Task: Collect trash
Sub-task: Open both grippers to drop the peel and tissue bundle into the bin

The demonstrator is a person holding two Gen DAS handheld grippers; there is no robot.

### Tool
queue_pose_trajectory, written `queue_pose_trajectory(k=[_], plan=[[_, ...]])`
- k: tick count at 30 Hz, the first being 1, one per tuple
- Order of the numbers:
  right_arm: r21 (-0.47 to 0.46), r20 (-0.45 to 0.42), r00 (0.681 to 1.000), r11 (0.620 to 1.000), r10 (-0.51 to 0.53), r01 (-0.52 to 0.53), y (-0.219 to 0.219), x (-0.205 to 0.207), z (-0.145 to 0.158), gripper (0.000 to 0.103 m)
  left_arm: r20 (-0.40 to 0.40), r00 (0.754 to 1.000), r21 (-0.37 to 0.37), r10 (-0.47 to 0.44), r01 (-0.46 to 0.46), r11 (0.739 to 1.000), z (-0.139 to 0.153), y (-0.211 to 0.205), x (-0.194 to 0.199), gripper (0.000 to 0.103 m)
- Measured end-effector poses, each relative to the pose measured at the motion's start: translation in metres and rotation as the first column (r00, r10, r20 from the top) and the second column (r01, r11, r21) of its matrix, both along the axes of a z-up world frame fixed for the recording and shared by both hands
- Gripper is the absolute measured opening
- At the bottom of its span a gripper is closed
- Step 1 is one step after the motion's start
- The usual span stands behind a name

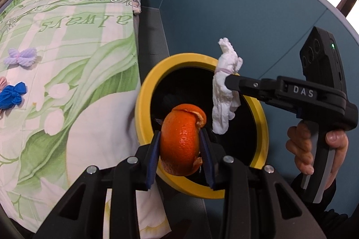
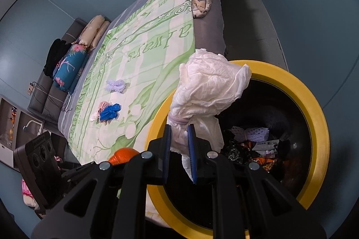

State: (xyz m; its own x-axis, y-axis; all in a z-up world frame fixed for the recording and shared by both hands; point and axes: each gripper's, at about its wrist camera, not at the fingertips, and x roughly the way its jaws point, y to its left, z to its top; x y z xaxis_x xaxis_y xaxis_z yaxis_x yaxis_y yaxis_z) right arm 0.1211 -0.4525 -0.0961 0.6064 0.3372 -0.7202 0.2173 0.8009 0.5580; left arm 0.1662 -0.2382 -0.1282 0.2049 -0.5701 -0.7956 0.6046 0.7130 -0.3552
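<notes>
Holding two pieces of trash over the yellow-rimmed bin [image 1: 143, 108], the person is midway through the collecting: the left gripper [image 1: 180, 144] is clamped on an orange peel [image 1: 181, 140], its blue pads pressed to either side of the rind, and the peel hangs just above the bin's near rim, at about 6 o'clock of the opening in the left wrist view. The right gripper [image 2: 179, 149] is clenched on a white crumpled tissue bundle [image 2: 208, 86] tied with a pale band; in the left wrist view that bundle sits over the rim at about 1 o'clock, in the right wrist view over the rim at about 10 o'clock. Neither piece has been let go yet. Some trash already lies in the bin's dark bottom: a lilac knitted piece [image 2: 253, 133], foil wrappers and a printed packet whose text is too small to read. Left to gather, judging by the bed [image 2: 157, 37], are a lilac bow-shaped bundle [image 1: 21, 58], a blue knotted bundle [image 1: 12, 95] and a pink-and-white one [image 2: 99, 112] touching it, all lying well apart from the bin, toward 9 o'clock of it. As for writing, the green floral bedcover [image 1: 74, 41] carries the word "always", seen upside down, and the right gripper's black body reads "DAS" in white letters.
</notes>
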Motion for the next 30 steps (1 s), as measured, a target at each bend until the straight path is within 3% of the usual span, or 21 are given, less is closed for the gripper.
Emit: queue_pose_trajectory(k=[14, 19, 23, 25, 30], plan=[[0.024, -0.003, 0.999, 0.999, -0.046, 0.046, -0.016, -0.004, -0.010, 0.016, -0.006, 0.998, 0.009, -0.069, 0.069, 0.998, -0.013, -0.017, -0.016, 0.033], [0.040, 0.004, 0.998, 0.997, -0.065, 0.064, -0.021, -0.007, -0.009, 0.031, 0.014, 0.998, -0.009, -0.068, 0.069, 0.998, -0.007, -0.012, -0.020, 0.049], [0.041, 0.012, 0.996, 0.996, -0.086, 0.085, -0.026, -0.009, -0.006, 0.037, 0.033, 0.998, -0.026, -0.060, 0.061, 0.998, 0.001, -0.008, -0.022, 0.060], [0.048, 0.020, 0.995, 0.995, -0.093, 0.092, -0.029, -0.010, -0.005, 0.042, 0.044, 0.997, -0.026, -0.055, 0.057, 0.998, 0.003, -0.005, -0.021, 0.062], [0.038, 0.050, 0.994, 0.995, -0.098, 0.096, -0.030, -0.013, 0.003, 0.042, 0.071, 0.997, -0.026, -0.027, 0.029, 0.999, 0.011, 0.006, -0.016, 0.064]])
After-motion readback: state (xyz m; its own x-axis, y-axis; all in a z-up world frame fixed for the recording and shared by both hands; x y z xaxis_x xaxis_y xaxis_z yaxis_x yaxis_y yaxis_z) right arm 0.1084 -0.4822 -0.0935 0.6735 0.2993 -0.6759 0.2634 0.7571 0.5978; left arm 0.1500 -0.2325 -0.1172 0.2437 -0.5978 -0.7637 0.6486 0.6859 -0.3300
